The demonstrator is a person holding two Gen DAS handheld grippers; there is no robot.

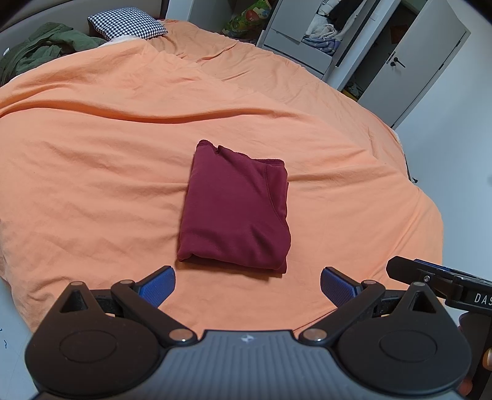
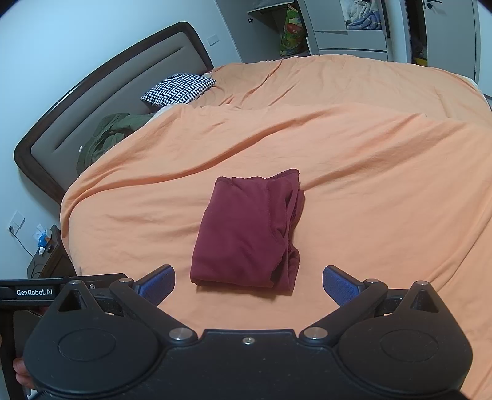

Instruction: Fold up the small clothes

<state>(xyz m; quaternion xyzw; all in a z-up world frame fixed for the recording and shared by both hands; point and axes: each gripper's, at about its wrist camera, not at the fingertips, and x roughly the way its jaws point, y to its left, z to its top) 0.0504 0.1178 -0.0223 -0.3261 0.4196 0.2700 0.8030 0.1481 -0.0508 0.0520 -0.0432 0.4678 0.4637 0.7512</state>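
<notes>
Listing first what we cannot fully see: the folded layers under the maroon garment (image 1: 235,209) are hidden by its top face, and only a few edges peek out along its right side in the right wrist view. Our hands are almost entirely out of frame; a sliver of fingers (image 2: 19,370) shows at the lower left edge of the right wrist view. The wardrobe (image 1: 310,34) shelves hold bundled cloth too small and warped to identify. The nightstand (image 2: 50,255) clutter is likewise unclear.

Count, as we see it:
- one maroon garment, folded into a compact rectangle, lying flat near the middle of the orange bedcover (image 1: 92,147);
- one houndstooth pillow (image 1: 129,23) at the head of the bed;
- one rumpled green garment (image 1: 40,50) beside that pillow;
- one padded headboard (image 2: 101,101);
- two grippers, each with two blue pads.

Pose: we hold the left gripper (image 1: 247,284) above the near edge of the bedcover, its fingers spread wide apart with nothing between them, the maroon garment lying just ahead of the tips and untouched. The right gripper (image 2: 248,284) sits likewise, fingers wide apart and empty, just short of the garment's near fold. Each gripper's body shows at the edge of the other's view, so the two sit side by side.
</notes>
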